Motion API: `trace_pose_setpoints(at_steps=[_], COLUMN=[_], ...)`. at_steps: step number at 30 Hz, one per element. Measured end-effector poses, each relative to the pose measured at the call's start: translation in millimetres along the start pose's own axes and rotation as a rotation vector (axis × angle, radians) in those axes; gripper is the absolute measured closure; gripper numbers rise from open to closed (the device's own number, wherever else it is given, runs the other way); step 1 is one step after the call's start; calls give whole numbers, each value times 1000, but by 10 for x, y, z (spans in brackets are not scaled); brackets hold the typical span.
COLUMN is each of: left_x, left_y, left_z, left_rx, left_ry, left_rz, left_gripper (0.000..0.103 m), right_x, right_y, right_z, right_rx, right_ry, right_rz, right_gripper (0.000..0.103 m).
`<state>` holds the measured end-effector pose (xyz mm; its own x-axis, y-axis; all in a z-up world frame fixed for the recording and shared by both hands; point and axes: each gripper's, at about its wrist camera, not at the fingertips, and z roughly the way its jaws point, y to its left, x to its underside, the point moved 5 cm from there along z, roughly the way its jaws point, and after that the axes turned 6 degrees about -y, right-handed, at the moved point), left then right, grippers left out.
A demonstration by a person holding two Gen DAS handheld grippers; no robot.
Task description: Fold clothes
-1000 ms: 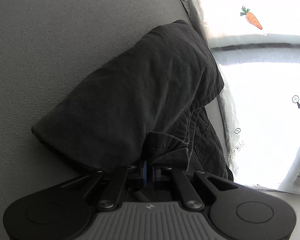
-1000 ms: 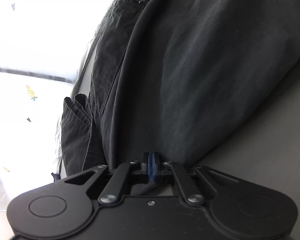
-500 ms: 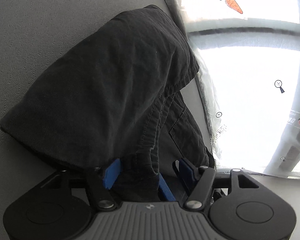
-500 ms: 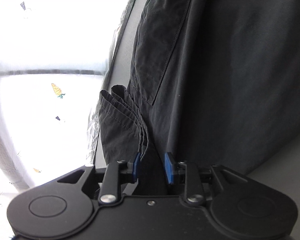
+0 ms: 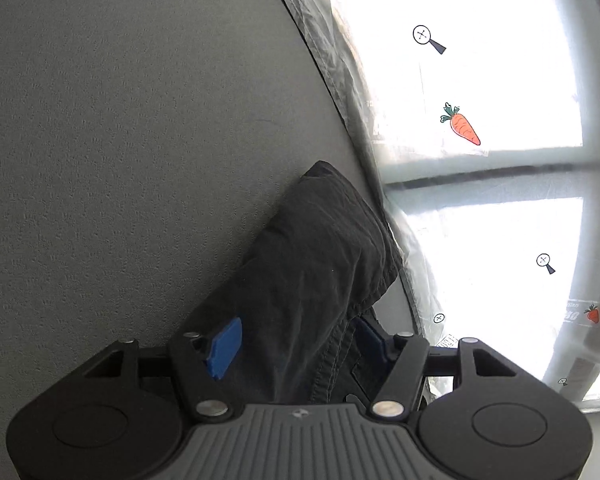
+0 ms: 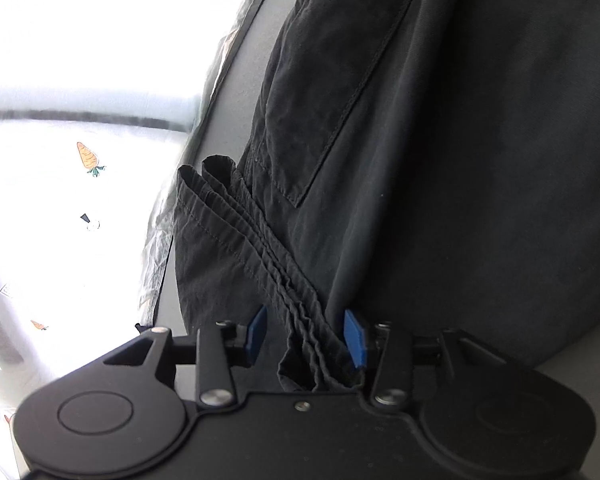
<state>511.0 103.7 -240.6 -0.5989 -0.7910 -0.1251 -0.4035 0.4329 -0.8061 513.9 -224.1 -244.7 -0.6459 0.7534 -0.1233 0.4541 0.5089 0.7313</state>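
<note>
Presently, left tongs stood spread wide, blue pads apart, dark cloth lying loose between them, not pinched. Right tongs likewise parted; a bunched, stitched hem ran through the gap, touching the right pad only. Black garment lay folded over on the grey counter, its long axis running straight ahead from both tongs, away toward the counter's far edge. A patch pocket showed on the under layer. Both tongs sat at the near end, neither clearly nearer. Beyond the edge: clear plastic sheet, and a white carrot-print cloth. No containers seen. Whether another fold was due, the layers alone could not settle.
</note>
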Motion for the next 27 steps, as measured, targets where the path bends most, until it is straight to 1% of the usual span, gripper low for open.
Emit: trace_pose_setpoints(at_steps=[2, 4, 6, 8, 11, 13, 16, 20, 23, 27], left_x=[13, 26, 39, 52, 71, 84, 99, 14, -46, -31], left_y=[25, 51, 76, 101, 139, 165, 201, 219, 275, 360], left_z=[-16, -32, -48, -64, -88, -104, -131, -211, -240, -200], left_rx=[3, 6, 9, 11, 16, 19, 21, -15, -35, -76], left_ry=[-2, -4, -5, -7, -10, -12, -16, -46, -58, -38], left_rz=[-13, -25, -38, -50, -69, -81, -98, -68, -55, -42], left_gripper=[40, 40, 40, 40, 40, 40, 40, 40, 40, 40], right_x=[3, 8, 20, 31, 13, 9, 11, 12, 7, -90], right_y=[110, 204, 301, 398, 538, 524, 390, 365, 342, 350], right_z=[79, 104, 86, 65, 48, -11, -98, -189, -307, -197], right_rx=[48, 84, 96, 106, 70, 47, 46, 50, 53, 61], right_ry=[8, 20, 25, 29, 4, -10, -6, -14, -55, -75], right_rz=[-88, -158, -200, -240, -244, -218, -205, -216, -257, -302], right_gripper=[55, 47, 44, 48, 51, 51, 54, 54, 54, 51])
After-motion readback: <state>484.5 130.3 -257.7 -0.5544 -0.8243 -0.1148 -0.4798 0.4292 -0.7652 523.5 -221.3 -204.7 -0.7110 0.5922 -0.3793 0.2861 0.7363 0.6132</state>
